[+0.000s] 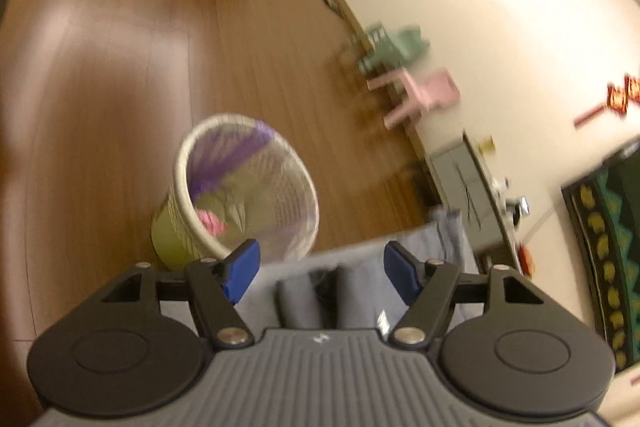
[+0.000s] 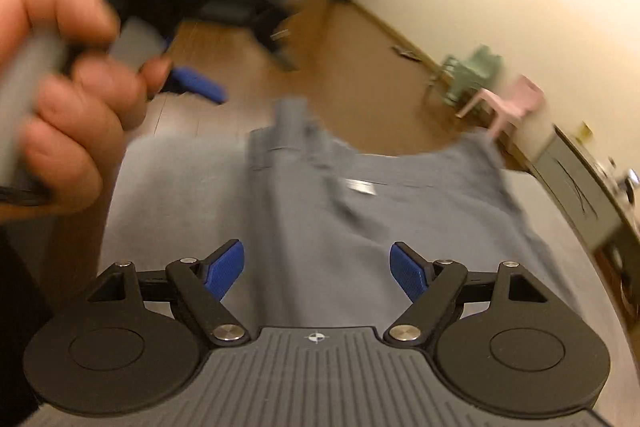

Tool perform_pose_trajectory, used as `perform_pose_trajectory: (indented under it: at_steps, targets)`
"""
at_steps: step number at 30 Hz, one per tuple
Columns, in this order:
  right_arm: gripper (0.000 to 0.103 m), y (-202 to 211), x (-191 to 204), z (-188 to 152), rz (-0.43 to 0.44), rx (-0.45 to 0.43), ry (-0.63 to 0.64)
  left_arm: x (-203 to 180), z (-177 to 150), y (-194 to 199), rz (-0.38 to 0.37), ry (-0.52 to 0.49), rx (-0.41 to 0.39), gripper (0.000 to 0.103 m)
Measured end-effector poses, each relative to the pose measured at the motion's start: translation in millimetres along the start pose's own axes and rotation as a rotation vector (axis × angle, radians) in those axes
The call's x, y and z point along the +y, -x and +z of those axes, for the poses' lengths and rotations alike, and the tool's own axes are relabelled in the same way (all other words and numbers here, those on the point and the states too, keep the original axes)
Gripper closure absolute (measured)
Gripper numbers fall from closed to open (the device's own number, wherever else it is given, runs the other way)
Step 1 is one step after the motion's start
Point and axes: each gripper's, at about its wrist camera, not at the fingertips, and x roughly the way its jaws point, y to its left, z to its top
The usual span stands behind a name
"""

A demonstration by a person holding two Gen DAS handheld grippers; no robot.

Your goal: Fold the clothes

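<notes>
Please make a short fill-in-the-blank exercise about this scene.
1. The pads of the right tool are ____ in colour.
2. The basket stands on the ____.
3. The small chair beside the green chair is ____.
4. Both tools stand ____, holding nothing.

Missing words: blue; floor; pink; open

- Garment point(image 2: 320, 219): soft matt grey-blue cloth.
- Floor point(image 1: 120, 67): glossy wood-look boards.
- Bin point(image 1: 244, 187): fine pale mesh.
- Right gripper point(image 2: 318, 269): matt black plastic arms, textured blue pads point(image 2: 224, 267), bright metal pins, ribbed grey body.
- Pink chair point(image 2: 508, 107): smooth plastic.
</notes>
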Motion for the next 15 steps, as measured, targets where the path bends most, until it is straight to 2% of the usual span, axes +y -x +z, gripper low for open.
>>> perform_pose_trajectory:
  at_steps: [2, 3, 4, 5, 7, 10, 13, 14, 15]
  targets:
    - [0.024, -23, 3, 6, 0.009, 0.022, 0.004, 8, -1, -4, -0.021, 0.002, 0.038, 0.032]
    - [0.036, -27, -1, 10, 0.018, 0.017, -0.019, 10, -3, -6, -0.031, 0.0, 0.055, 0.029]
    - [0.073, -32, -5, 15, 0.01, 0.032, -0.031, 10, -4, -9, -0.044, -0.006, 0.076, 0.029]
    - [0.087, -33, -9, 20, -0.022, 0.041, -0.023, 11, -6, -11, -0.058, -0.006, 0.091, 0.028]
    - [0.099, -29, -17, 28, -0.053, 0.028, -0.017, 7, -8, -20, -0.09, -0.012, 0.123, 0.024]
    - [0.101, -16, -24, 40, -0.093, -0.002, -0.019, -5, -17, -22, -0.177, -0.064, 0.162, 0.019]
    - [0.101, -1, -28, 41, -0.099, -0.02, -0.045, -20, -34, -26, -0.2, -0.151, 0.191, 0.014]
    - [0.101, 2, -30, 41, -0.089, -0.023, -0.06, -24, -40, -29, -0.197, -0.184, 0.197, 0.015]
    - [0.101, 4, -31, 39, -0.076, -0.022, -0.072, -25, -44, -34, -0.168, -0.208, 0.201, 0.028]
